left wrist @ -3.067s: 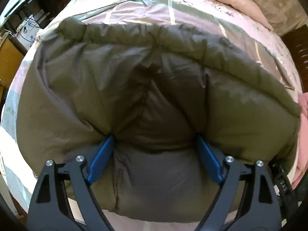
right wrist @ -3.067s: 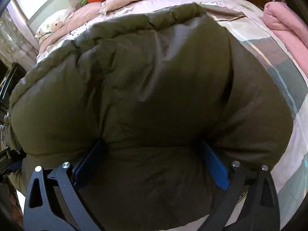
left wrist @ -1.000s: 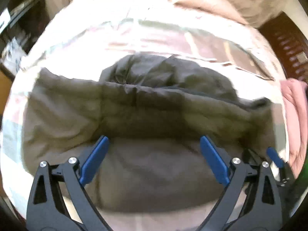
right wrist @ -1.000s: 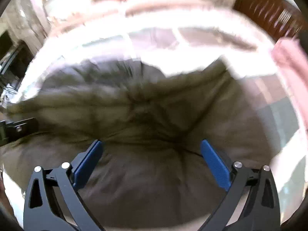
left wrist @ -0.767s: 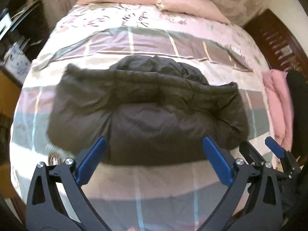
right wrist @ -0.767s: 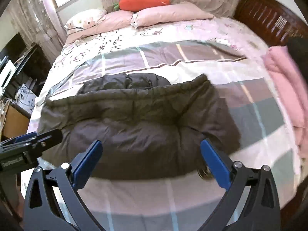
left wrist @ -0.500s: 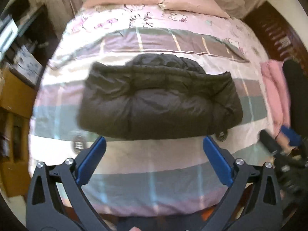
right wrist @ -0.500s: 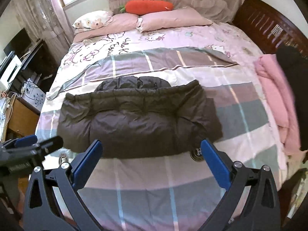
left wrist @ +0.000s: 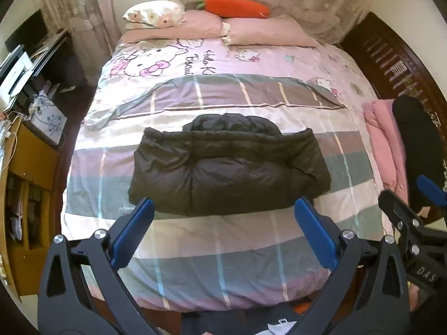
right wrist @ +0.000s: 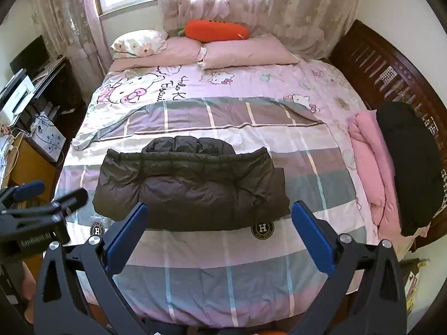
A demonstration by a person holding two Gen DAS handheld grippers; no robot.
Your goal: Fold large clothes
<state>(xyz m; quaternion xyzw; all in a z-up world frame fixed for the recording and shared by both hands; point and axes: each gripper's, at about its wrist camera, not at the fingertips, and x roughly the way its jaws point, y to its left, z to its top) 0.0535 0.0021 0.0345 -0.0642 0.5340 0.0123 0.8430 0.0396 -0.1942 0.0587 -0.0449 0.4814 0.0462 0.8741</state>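
Left gripper (left wrist: 222,224): you are holding it spread wide, gripping nothing.
Right gripper (right wrist: 219,224): likewise gaping, empty.
Puffer jacket (right wrist: 190,188): lying folded mid-bed on the plaid quilt (right wrist: 201,279), beyond both grippers.

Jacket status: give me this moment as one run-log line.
jacket: folded, lying on bed | left gripper: open, empty | right gripper: open, empty | both clear of jacket

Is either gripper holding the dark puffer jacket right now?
No. The left gripper and right gripper are both open and empty, well short of the jacket lying folded on the bed.
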